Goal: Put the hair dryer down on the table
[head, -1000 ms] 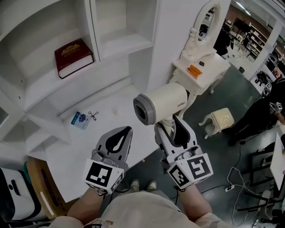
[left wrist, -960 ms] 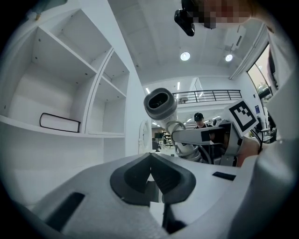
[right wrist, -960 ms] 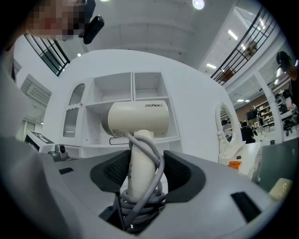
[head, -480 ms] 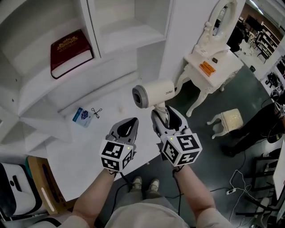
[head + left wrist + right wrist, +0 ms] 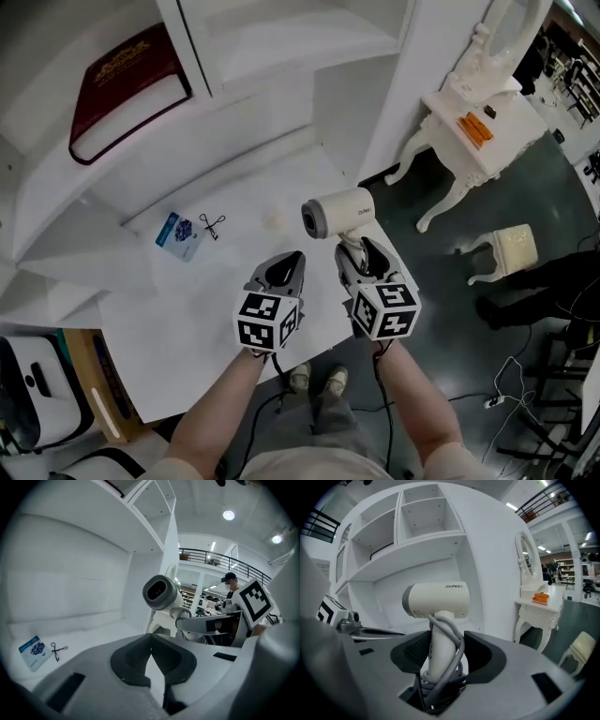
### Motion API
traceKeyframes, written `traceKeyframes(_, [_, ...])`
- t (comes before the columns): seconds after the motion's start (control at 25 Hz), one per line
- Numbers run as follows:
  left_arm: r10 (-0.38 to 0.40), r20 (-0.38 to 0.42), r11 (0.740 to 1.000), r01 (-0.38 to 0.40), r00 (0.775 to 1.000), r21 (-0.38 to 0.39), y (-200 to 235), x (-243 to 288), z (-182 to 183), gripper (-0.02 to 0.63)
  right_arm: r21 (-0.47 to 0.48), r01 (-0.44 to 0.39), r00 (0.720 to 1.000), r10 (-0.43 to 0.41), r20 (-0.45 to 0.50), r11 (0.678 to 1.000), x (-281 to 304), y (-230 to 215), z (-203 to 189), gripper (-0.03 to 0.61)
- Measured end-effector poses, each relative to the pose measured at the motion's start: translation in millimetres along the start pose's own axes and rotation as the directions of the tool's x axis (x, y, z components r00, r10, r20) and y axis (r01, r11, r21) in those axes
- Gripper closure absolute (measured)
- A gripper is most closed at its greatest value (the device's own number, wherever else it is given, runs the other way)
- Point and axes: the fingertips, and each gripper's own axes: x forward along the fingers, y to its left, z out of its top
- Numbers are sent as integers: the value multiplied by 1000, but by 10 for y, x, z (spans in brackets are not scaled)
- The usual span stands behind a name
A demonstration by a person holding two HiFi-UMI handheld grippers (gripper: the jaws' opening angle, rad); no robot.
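A cream-white hair dryer (image 5: 339,212) with a grey cord wound round its handle stands upright in my right gripper (image 5: 361,262), which is shut on the handle. Its barrel points left, above the near right corner of the white table (image 5: 178,319). In the right gripper view the handle and cord (image 5: 440,653) sit between the dark pads, with the barrel (image 5: 438,601) above. My left gripper (image 5: 284,272) hovers beside it over the table, jaws shut with nothing in them. In the left gripper view (image 5: 151,651) the dryer's nozzle (image 5: 159,591) is ahead to the right.
A red book (image 5: 122,80) lies on the shelf above the table. A blue card (image 5: 178,232), small black scissors (image 5: 212,224) and a small pale object (image 5: 273,221) lie on the tabletop. A white dressing table (image 5: 478,112) and stool (image 5: 514,248) stand on the floor at right.
Both grippers have gone forward and lower toward the table. The dryer, still held upright, now looks smaller and sits nearer the tabletop's right corner.
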Motion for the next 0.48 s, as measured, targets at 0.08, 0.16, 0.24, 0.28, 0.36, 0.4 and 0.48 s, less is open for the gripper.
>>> traceKeyframes(0.08, [-7,-40,1000,6,999,-20,68,141,-210,600,3,10,999,-10,-32,1000,147,-72,-182,358])
traceKeyframes(0.16, [-26,-78,999,22,997,-46,88,266,-411,600,1,20,998,-20,-67,1000,259,-143,-367,359])
traceKeyframes(0.24, [-39,-108,998,33,993,-61,114,383,-586,600,1,25,995,-25,-96,1000,366,-209,-538,357])
traceKeyframes(0.28, [-41,-120,997,33,992,-65,137,438,-661,600,0,27,994,-27,-108,1000,423,-238,-619,359])
traceKeyframes(0.36, [-39,-140,997,29,989,-70,175,528,-798,600,-3,32,990,-32,-135,999,513,-298,-784,359])
traceKeyframes(0.4, [-40,-150,997,29,988,-74,177,566,-863,600,-6,35,988,-36,-150,999,540,-334,-869,359])
traceKeyframes(0.48, [-50,-167,996,36,985,-87,165,635,-989,600,-14,42,982,-44,-184,999,579,-414,-1035,357])
